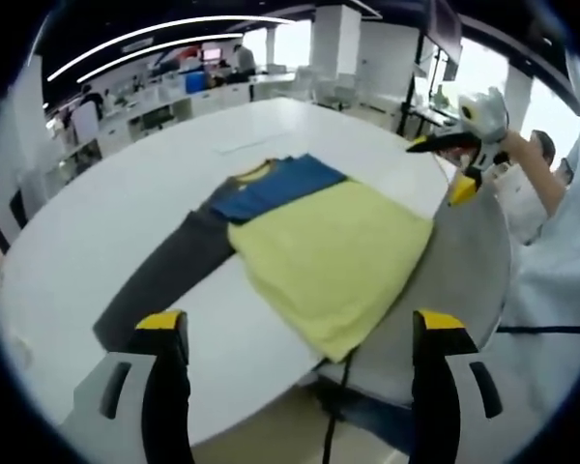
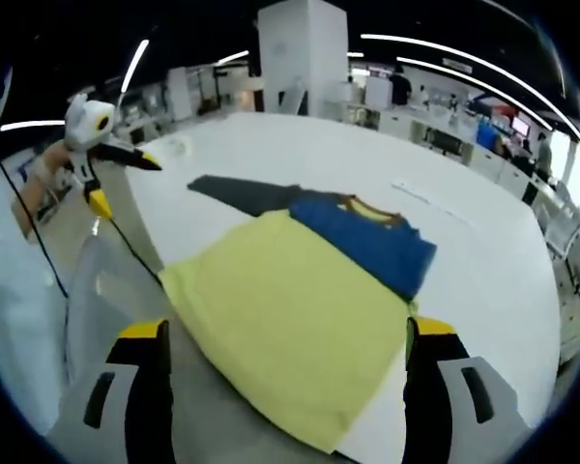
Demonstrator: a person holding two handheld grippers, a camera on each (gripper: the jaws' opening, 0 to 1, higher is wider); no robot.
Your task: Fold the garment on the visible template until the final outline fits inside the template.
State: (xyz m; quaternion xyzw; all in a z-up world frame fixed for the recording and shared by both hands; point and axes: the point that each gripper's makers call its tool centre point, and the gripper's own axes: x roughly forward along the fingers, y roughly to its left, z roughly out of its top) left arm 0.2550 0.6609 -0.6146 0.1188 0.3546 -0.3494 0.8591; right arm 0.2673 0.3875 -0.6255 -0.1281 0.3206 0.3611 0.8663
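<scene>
Left gripper (image 1: 302, 333), right gripper (image 2: 282, 338) hover above garment (image 1: 329, 246), jaws wide, empty.

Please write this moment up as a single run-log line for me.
garment: yellow, blue and grey, partly folded on white table | left gripper: open, above table edge, empty | right gripper: open, above yellow part, empty

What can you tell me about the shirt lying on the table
The shirt is soft cloth, partly folded: a pale yellow body on top, a blue part with a yellow collar behind it, and a dark grey sleeve stretched out to one side. It lies flat on the white table, its yellow end near the table edge. Neither gripper touches it.
</scene>
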